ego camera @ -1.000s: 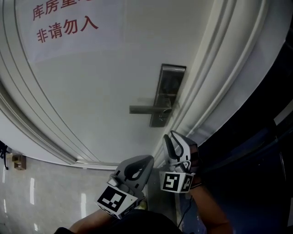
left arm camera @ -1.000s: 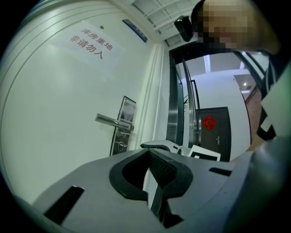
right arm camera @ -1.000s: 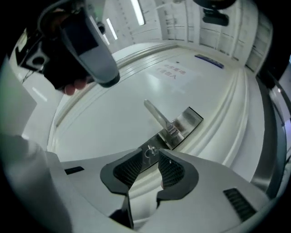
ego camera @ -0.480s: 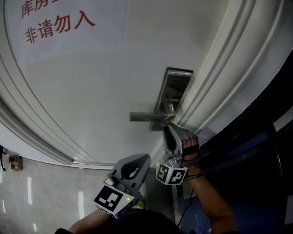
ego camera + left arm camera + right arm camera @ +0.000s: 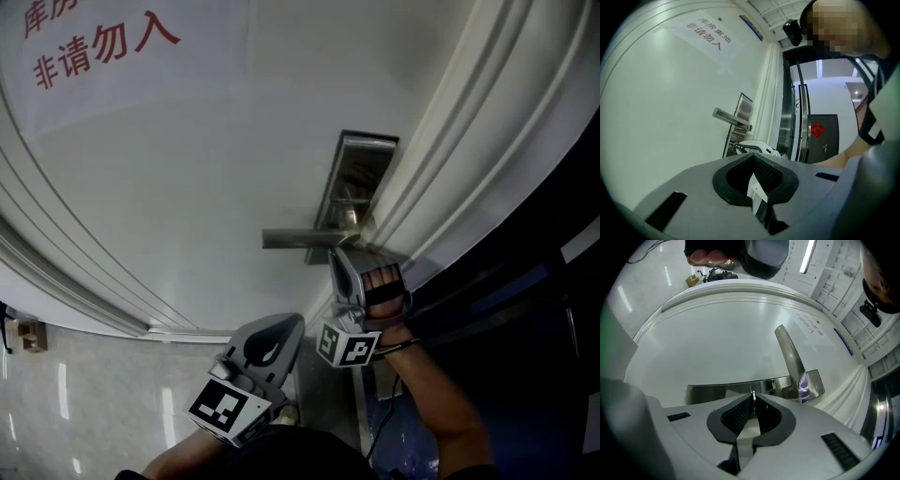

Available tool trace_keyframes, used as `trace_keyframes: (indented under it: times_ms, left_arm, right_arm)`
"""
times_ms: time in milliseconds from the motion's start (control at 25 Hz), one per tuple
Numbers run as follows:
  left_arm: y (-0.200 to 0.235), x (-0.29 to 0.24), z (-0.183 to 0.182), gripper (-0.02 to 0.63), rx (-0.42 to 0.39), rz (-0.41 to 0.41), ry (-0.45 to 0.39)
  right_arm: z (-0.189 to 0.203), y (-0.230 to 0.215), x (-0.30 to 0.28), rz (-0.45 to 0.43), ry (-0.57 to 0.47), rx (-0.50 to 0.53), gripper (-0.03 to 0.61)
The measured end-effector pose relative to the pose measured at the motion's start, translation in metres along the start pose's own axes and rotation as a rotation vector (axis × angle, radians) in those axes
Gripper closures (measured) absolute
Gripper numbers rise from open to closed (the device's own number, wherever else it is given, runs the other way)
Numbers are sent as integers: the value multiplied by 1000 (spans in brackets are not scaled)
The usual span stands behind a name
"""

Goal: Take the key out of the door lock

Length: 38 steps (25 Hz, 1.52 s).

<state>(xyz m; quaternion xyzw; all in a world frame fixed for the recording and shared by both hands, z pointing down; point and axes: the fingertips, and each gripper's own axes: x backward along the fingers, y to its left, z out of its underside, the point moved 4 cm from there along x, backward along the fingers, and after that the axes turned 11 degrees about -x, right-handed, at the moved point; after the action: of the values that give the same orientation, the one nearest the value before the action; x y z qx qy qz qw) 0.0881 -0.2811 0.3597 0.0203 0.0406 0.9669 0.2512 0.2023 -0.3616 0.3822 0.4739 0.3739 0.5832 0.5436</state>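
Right gripper [image 5: 343, 255] is up against the lower end of the lock plate [image 5: 362, 161], just under the lever handle [image 5: 295, 236]. The left gripper [image 5: 287, 328] hangs well back from the door [image 5: 187, 159], jaws together on nothing, with no part in this.

The right gripper view shows it best: the two pads are pinched tight on the key [image 5: 753, 394]. All that shows is a thin metal edge standing between the tips, right in front of the steel plate. So the key sits in the lock, with its head in the grip.

Now the pull. By my read the shaft runs straight into the door, square to its face, head pointing out toward the person. The flat of the head is edge-on to that camera and upright between the pads. So the draw wants to go straight back along that line, away from the door. No twist and no sag of the wrist, or the blade may bind in the cylinder. It calls for a firm grip, because that thin head could slip from the pads, and for keeping clear of the lever.
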Motion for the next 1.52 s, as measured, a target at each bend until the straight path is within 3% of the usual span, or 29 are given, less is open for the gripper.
trace_keyframes:
  times_ms: [560, 1040, 1320, 1520]
  left_arm:
    - [-3, 7, 5, 611, 13, -5, 3]
    - [-6, 7, 5, 611, 16, -8, -4]
    - [-18, 7, 4, 611, -3, 5, -5]
    - [-30, 9, -1, 611, -23, 17, -12]
  right_arm:
    - [0, 0, 4, -39, -21, 125, 555]
    - [-6, 1, 28, -47, -28, 106, 557]
    - [-21, -8, 58, -62, -20, -9, 557]
    - [-31, -23, 83, -74, 13, -151, 557]
